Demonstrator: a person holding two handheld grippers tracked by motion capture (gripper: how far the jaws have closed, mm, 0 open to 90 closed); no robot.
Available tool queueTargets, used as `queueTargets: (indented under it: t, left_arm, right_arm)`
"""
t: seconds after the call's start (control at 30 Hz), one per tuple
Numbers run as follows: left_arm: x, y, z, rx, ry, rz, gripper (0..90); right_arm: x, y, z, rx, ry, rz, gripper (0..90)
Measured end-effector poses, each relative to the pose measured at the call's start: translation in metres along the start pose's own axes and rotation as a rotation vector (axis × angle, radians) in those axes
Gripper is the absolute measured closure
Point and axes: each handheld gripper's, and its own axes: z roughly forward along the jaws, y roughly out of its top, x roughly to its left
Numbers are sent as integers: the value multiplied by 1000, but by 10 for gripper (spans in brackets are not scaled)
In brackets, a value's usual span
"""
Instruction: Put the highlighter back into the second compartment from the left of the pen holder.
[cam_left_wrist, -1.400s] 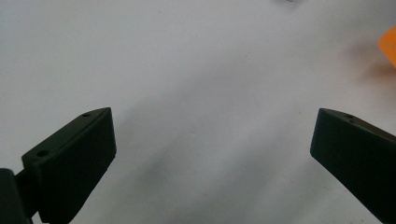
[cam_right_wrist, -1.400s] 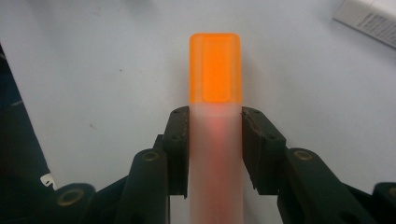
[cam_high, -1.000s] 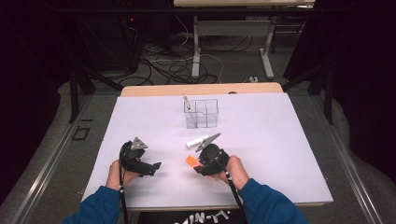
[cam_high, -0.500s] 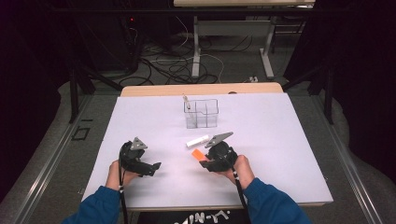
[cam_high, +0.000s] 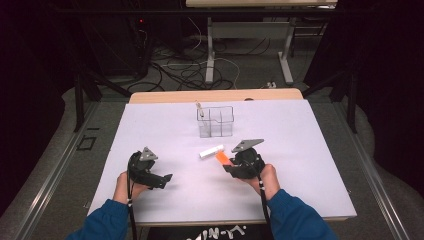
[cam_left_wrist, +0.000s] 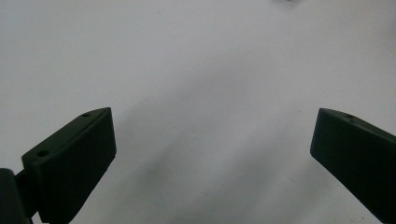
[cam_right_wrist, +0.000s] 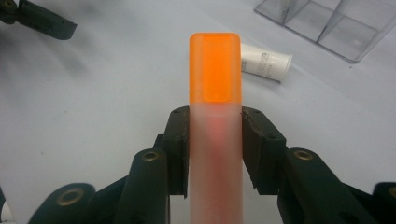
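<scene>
The frosted plastic marker with the orange cap (cam_right_wrist: 215, 116) is clamped on its barrel, just below the cap, by the right tool (cam_right_wrist: 215, 140) and is held above the white surface (cam_high: 165, 130). It is judged light, stiff and probably slippery, so the flat barrel sides are the place for a grip. The left tool (cam_left_wrist: 212, 154) is spread wide with nothing between its jaws.

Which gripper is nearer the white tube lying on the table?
Right. The right gripper sits just right of the white tube, gripping an orange-capped marker; the left gripper lies farther left.
</scene>
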Motion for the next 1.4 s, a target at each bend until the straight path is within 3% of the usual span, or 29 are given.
queueTargets:
  t: [0.17, 0.73, 1.1, 1.13, 1.4]
  left_arm:
    - [-1, 0, 0, 10, -5, 7, 3]
    - [-1, 0, 0, 5, 1, 7, 2]
    - [-2, 1, 0, 0, 6, 7, 3]
    - [-2, 1, 0, 0, 6, 7, 3]
    - [-1, 0, -1, -1, 8, 7, 3]
  right_arm:
    - [-6, 0, -3, -45, -30, 5, 649]
    - [-14, 7, -7, -111, -79, 15, 649]
    - [-21, 19, -2, -123, -97, 2, 649]
    - [-21, 19, -1, -147, -98, 1, 649]
    - [-29, 31, 5, -166, -121, -3, 649]
